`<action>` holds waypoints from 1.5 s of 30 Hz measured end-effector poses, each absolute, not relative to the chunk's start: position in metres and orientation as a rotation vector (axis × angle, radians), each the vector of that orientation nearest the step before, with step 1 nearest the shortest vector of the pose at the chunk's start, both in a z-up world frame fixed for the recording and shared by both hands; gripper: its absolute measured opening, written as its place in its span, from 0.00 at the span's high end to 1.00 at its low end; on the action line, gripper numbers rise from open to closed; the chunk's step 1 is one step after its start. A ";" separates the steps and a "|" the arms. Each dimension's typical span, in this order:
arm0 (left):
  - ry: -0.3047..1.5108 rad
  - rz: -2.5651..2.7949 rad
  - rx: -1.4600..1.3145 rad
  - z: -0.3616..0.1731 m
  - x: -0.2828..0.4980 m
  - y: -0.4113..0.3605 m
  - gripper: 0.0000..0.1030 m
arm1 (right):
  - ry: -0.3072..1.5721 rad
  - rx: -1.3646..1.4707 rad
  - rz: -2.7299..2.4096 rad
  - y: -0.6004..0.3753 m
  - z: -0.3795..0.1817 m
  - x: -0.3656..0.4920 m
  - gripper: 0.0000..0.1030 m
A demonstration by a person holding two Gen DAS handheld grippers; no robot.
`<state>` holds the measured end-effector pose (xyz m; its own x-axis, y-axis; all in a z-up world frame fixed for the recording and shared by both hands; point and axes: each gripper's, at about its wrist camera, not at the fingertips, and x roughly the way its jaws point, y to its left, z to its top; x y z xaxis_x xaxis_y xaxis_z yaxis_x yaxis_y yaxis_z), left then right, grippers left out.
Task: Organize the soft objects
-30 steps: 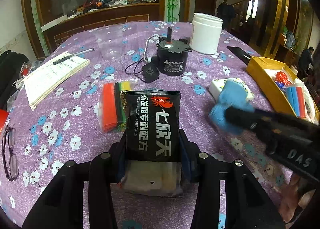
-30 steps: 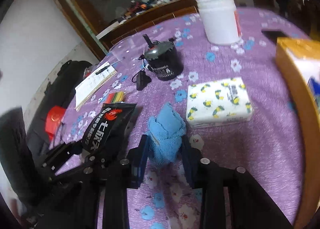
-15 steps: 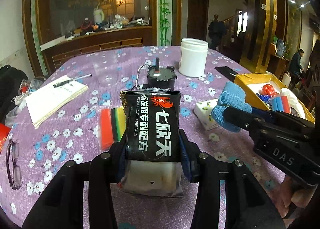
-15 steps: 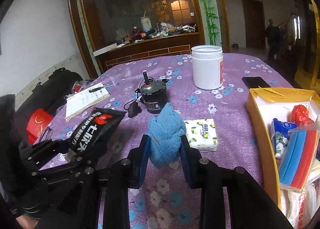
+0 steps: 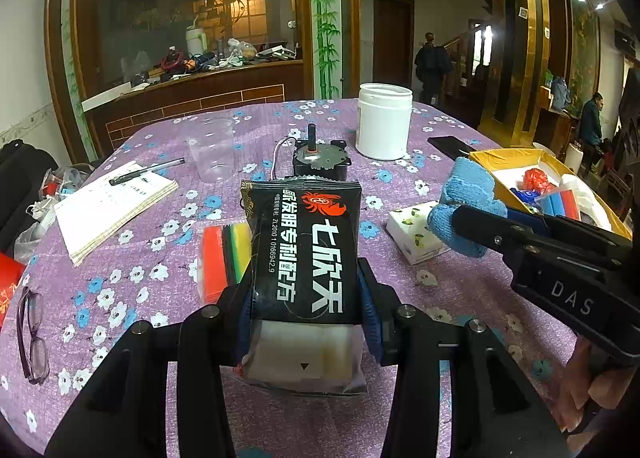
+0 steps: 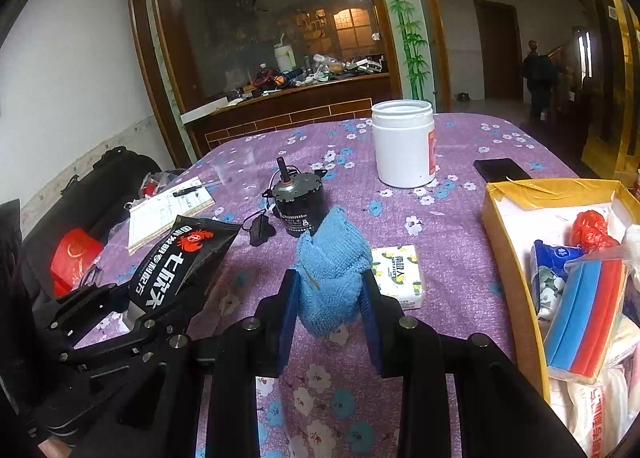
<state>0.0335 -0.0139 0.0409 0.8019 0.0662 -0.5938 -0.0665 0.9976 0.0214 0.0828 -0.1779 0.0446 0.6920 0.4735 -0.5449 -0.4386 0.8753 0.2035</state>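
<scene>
Left gripper (image 5: 306, 298) has its fingers clamped on the black sachet (image 5: 306, 246), held above the bench (image 5: 140, 258), long axis pointing away toward the little motor (image 5: 320, 158). Right gripper (image 6: 330, 294) squeezes a bunched blue cloth (image 6: 330, 270) upright, just in front of the motor. Only the right wrist view looks well down into the yellow box (image 6: 504, 258); only the left shows the striped sponge (image 5: 222, 254) beside the sachet.

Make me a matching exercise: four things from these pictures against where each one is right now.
Things:
1. black foil packet
2. blue terry cloth
3. red plastic bag
4. black pen

Places:
A. in the yellow cardboard box
B. in the right gripper
C. on the open notebook
D. in the left gripper

Pairs: 1-D, 2-B, 3-A, 4-C
</scene>
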 end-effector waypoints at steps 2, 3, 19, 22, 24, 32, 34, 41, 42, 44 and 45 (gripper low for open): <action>0.642 0.066 0.002 0.040 0.035 -0.015 0.59 | 0.627 0.059 0.510 -0.178 0.044 0.083 0.70; 0.643 0.064 0.003 0.039 0.035 -0.015 0.59 | 0.630 0.060 0.508 -0.178 0.044 0.083 0.70; 0.647 0.048 0.013 0.038 0.034 -0.019 0.59 | 0.634 0.082 0.528 -0.180 0.045 0.084 0.70; 0.650 0.049 0.012 0.038 0.035 -0.018 0.59 | 0.635 0.080 0.523 -0.180 0.045 0.085 0.70; 0.649 0.047 0.005 0.038 0.034 -0.017 0.59 | 0.640 0.082 0.522 -0.181 0.044 0.086 0.70; 0.658 0.029 -0.007 0.040 0.034 -0.017 0.59 | 0.640 0.097 0.525 -0.183 0.044 0.086 0.70; 0.670 0.010 -0.026 0.040 0.035 -0.017 0.59 | 0.627 0.109 0.521 -0.187 0.047 0.085 0.70; 0.690 -0.059 -0.029 0.049 0.027 -0.035 0.59 | 0.608 0.199 0.508 -0.218 0.062 0.074 0.70; 0.693 -0.068 -0.030 0.051 0.026 -0.038 0.59 | 0.607 0.211 0.507 -0.225 0.064 0.070 0.70; 0.697 -0.103 -0.042 0.056 0.022 -0.049 0.59 | 0.600 0.230 0.507 -0.237 0.067 0.062 0.70; 0.698 -0.116 -0.047 0.059 0.021 -0.054 0.59 | 0.594 0.238 0.505 -0.245 0.069 0.058 0.70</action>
<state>0.0211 -0.0535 0.0588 0.7601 -0.1226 -0.6381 0.0911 0.9924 -0.0823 0.0577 -0.2452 0.0686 0.7126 0.5180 -0.4731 -0.3843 0.8525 0.3543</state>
